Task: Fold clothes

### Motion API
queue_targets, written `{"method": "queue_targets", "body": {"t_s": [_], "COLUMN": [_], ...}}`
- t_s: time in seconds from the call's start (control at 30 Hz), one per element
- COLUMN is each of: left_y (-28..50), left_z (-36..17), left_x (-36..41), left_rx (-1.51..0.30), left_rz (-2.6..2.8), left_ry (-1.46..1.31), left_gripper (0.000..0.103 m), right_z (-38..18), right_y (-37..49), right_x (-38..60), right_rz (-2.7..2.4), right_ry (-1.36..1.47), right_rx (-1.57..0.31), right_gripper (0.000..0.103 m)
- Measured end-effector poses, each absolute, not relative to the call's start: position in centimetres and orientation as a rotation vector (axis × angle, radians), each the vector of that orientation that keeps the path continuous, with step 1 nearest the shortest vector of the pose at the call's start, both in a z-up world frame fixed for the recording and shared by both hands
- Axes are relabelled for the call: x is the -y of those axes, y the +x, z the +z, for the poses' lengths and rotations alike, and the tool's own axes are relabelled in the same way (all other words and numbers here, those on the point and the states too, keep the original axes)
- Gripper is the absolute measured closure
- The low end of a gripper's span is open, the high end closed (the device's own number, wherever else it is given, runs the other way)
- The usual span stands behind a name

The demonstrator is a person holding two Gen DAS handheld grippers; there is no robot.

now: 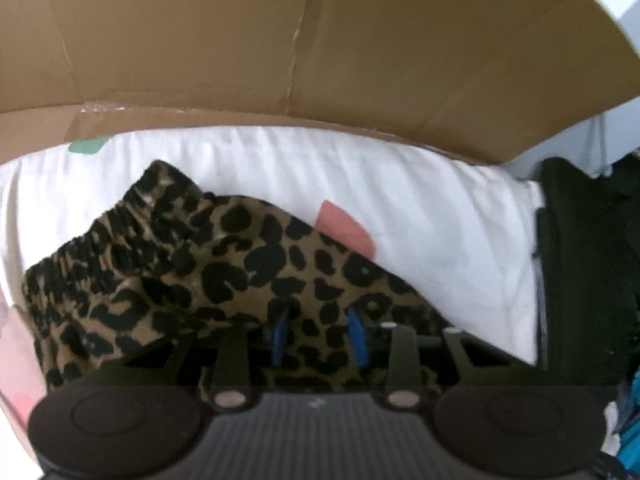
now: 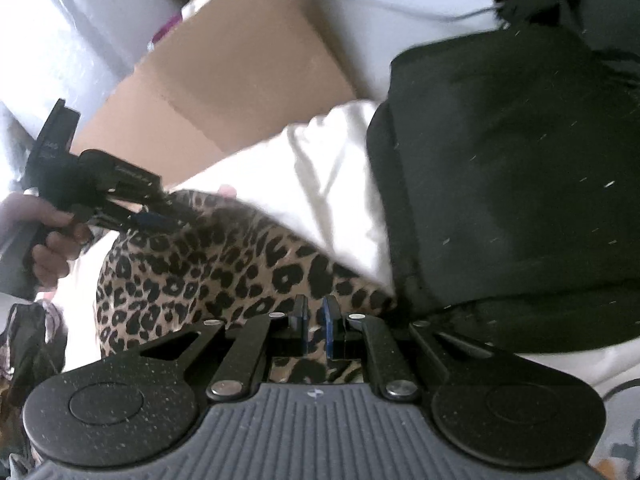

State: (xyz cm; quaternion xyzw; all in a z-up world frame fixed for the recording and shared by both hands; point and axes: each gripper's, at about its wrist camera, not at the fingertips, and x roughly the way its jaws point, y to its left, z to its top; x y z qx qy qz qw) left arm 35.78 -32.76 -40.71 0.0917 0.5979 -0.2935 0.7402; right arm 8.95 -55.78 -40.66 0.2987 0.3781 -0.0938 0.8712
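A leopard-print garment point(image 1: 224, 264) with a gathered elastic band lies crumpled on a white sheet point(image 1: 420, 200). My left gripper point(image 1: 319, 330) hangs just over it, blue fingertips apart, printed cloth showing in the gap and nothing pinched: open. In the right wrist view the same garment point(image 2: 208, 264) stretches from my left gripper point(image 2: 154, 218), held by a hand point(image 2: 48, 236), down to my right gripper point(image 2: 315, 312). The right jaws stand almost together, with the garment's near edge running between the pads, so it looks shut on the cloth.
A brown cardboard box point(image 1: 320, 40) stands along the far edge of the sheet, and it shows again as the cardboard box point(image 2: 224, 80). A black fabric bundle point(image 2: 520, 184) lies to the right of the garment. Mixed clothes point(image 2: 28, 344) pile up at the lower left.
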Motion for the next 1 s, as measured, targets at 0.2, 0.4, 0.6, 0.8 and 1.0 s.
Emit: {"method": "queue_targets", "body": {"t_s": [0.2, 0.4, 0.6, 0.8, 1.0], "left_y": [36.6, 37.3, 36.6, 36.0, 35.5], "left_z": [-42.7, -42.4, -40.6, -38.1, -35.4], "left_x": [33.5, 34.1, 33.2, 29.8, 25.7], "left_rx": [-1.272, -1.26, -1.274, -1.238, -1.186], "left_rz": [-0.648, -0.655, -0.706, -0.708, -0.721], "left_ry": [0.17, 0.166, 0.194, 0.18, 0.197], "left_gripper": [0.068, 0.062, 0.045, 0.044, 0.044], "right_z": [-42.0, -42.0, -41.1, -39.7, -38.8], "right_y": [10.8, 11.1, 11.7, 11.9, 12.0], "right_x": [55.5, 55.9, 55.1, 54.7, 53.6], "right_rz": [-0.215, -0.255, -0.226, -0.173, -0.134], "right_ry": [0.556, 0.527, 0.458, 0.501, 0.463], "right_rx": [-0.869, -0.889, -0.872, -0.831, -0.82], "right_gripper": [0.094, 0.096, 0.096, 0.096, 0.074]}}
